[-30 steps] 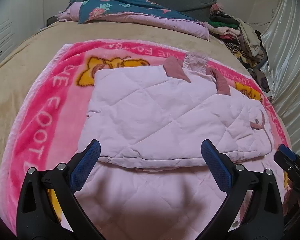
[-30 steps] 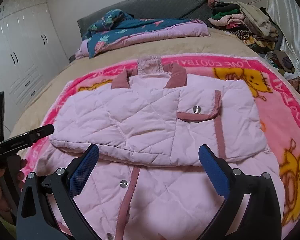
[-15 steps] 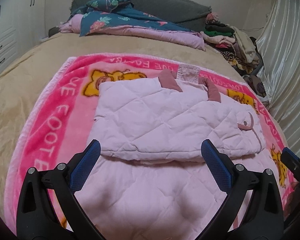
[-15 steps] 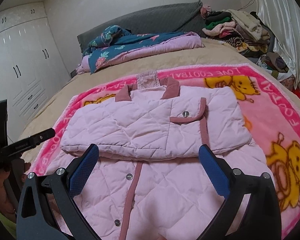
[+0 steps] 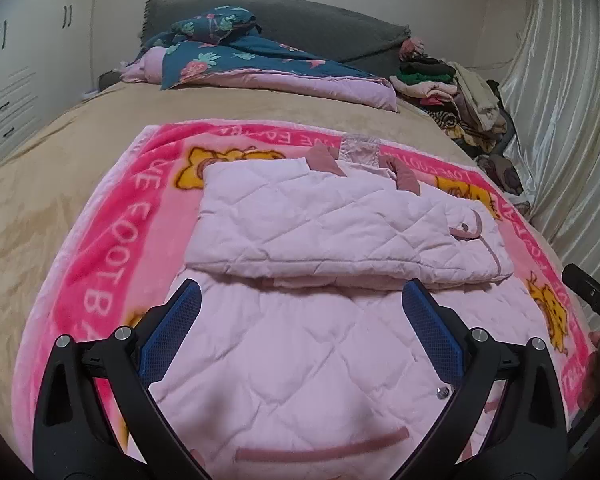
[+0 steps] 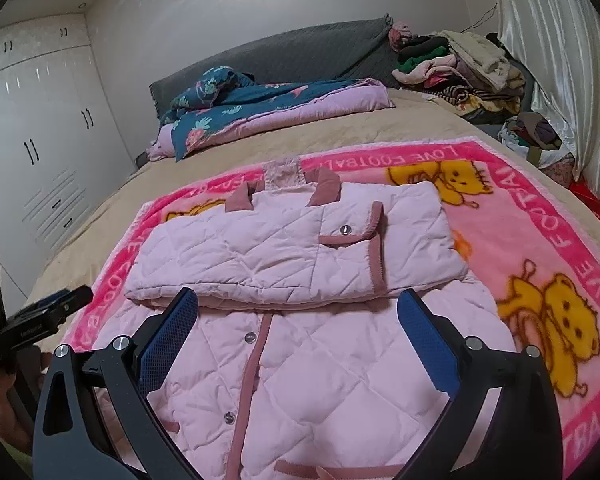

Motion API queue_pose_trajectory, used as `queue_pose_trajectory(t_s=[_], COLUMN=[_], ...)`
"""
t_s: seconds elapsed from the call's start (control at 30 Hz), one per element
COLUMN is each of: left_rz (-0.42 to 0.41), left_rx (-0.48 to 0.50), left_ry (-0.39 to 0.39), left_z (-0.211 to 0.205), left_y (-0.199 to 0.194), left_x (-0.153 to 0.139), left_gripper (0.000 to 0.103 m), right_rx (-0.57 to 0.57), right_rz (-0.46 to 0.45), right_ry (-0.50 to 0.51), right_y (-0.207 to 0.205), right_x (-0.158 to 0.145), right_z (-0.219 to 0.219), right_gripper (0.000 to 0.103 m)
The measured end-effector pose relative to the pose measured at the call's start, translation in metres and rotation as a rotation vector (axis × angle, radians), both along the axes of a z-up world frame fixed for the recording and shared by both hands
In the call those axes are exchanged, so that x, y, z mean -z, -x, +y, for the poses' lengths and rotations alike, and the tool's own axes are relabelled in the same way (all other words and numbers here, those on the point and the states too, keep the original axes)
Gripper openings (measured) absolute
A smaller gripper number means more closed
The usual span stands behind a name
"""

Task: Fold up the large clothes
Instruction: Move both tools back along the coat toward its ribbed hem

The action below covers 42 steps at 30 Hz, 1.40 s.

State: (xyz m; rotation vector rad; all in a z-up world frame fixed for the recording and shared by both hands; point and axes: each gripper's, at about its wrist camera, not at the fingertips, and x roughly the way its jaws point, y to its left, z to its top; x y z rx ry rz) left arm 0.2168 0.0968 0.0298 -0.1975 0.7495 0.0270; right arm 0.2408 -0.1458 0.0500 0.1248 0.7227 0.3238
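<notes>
Both hand-held grippers, left (image 5: 300, 320) and right (image 6: 298, 320), have backed off, jaws apart and empty; next, seize the jacket (image 6: 300, 380) hem to fold upward.

Both fisheye views: soft, even indoor light, moderately bright; strong barrel distortion and black vignette at corners; faint sheen on the pleated white satin curtain (image 5: 572, 128) and the glossy white wardrobe doors (image 6: 40, 128); soft shadow beneath the folded pale pink quilted jacket (image 6: 292, 256); edges slightly blurred.
</notes>
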Motion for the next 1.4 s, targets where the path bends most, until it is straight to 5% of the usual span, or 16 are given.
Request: queue_pose_trajectory(t_s=[0.4, 1.4], left_rz=[0.018, -0.081], left_rx=[-0.035, -0.091], left_ry=[-0.003, -0.031], left_z=[0.0, 0.007], left_y=[0.045, 0.14], left_x=[0.0, -0.054], left_gripper=[0.094, 0.094], right_rx=[0.019, 0.005], right_rz=[-0.038, -0.136], right_ry=[0.01, 0.002], right_y=[0.036, 0.123], right_x=[-0.023, -0.076], right_z=[-0.023, -0.055], right_gripper=[0.099, 0.099])
